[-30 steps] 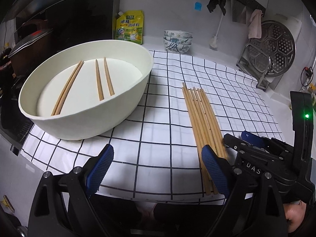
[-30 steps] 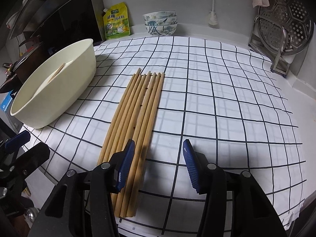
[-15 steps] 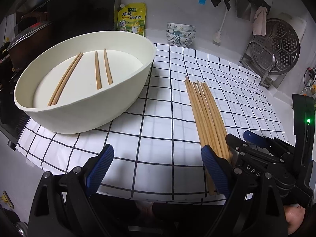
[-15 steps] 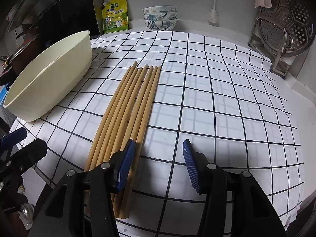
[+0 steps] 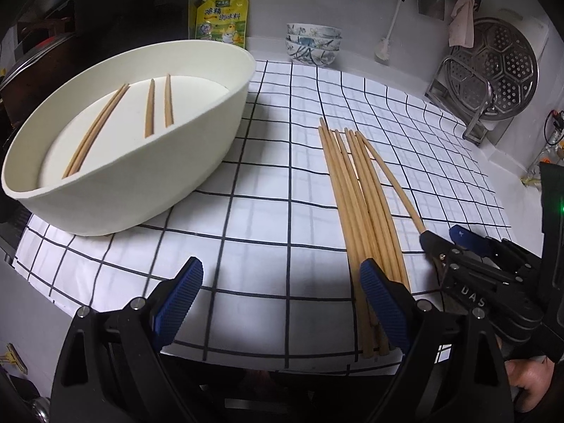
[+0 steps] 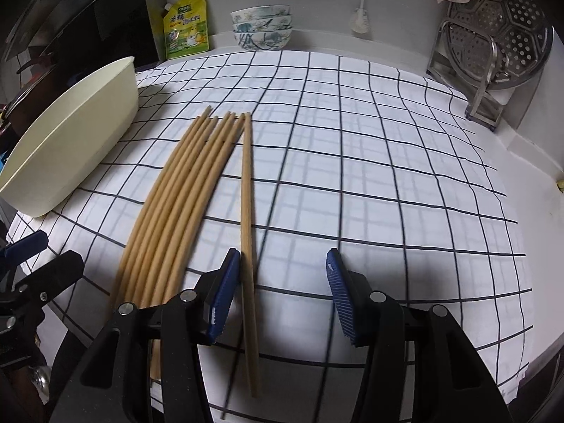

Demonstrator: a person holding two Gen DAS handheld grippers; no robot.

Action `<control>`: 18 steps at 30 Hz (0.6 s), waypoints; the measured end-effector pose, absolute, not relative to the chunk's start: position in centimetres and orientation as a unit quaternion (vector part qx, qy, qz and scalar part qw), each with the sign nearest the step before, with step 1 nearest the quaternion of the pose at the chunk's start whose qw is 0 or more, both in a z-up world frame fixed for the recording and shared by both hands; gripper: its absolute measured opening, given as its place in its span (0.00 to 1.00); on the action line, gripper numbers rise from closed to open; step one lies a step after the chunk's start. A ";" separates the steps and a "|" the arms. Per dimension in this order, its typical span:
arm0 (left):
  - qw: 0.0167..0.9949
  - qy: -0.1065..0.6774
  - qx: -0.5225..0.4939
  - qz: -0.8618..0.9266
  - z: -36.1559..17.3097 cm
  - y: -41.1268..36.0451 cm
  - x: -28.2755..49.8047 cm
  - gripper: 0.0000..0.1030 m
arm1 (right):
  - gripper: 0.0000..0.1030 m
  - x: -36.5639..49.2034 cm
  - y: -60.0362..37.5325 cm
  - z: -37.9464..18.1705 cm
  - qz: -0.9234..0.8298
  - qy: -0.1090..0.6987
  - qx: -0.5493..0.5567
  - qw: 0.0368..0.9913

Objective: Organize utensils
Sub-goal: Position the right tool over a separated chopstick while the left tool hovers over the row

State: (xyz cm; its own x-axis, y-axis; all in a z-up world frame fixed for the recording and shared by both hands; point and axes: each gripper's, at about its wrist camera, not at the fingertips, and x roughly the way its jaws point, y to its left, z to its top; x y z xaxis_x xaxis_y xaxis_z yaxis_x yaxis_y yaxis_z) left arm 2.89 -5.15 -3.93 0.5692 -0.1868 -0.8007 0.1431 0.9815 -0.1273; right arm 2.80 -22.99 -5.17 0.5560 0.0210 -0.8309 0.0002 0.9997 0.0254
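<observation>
Your right claw [image 6: 278, 292] apart, astride lone chopstick [image 6: 246, 218]; its long axis runs near-to-far, hugging left pad, probably untouched. Left claw [image 5: 278, 303] apart.

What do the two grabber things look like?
Both are black plastic with silver screws. The left gripper and right gripper each have two fingers with ridged blue pads. White letters "DAS" and a small green light show on the right one.

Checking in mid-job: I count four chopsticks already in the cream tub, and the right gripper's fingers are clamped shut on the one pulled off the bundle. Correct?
Not quite. The four chopsticks in the cream tub are right, but the right gripper is open: the separated chopstick lies between its fingers, with the other finger well clear. The right wrist view shows it.
</observation>
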 end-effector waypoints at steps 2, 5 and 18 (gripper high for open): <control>0.885 0.456 -0.021 -0.093 -4.2 -5.5 3.2 0.86 | 0.47 2.8 -23.4 -5.2 0.005 0.469 0.017 0.883; 0.884 0.459 -0.013 -0.092 -4.5 -6.2 3.6 0.86 | 0.47 2.7 -24.0 -5.1 0.007 0.468 0.026 0.883; 0.885 0.460 0.016 -0.066 -5.8 -7.4 4.7 0.91 | 0.50 2.6 -24.2 -5.2 0.019 0.465 0.032 0.885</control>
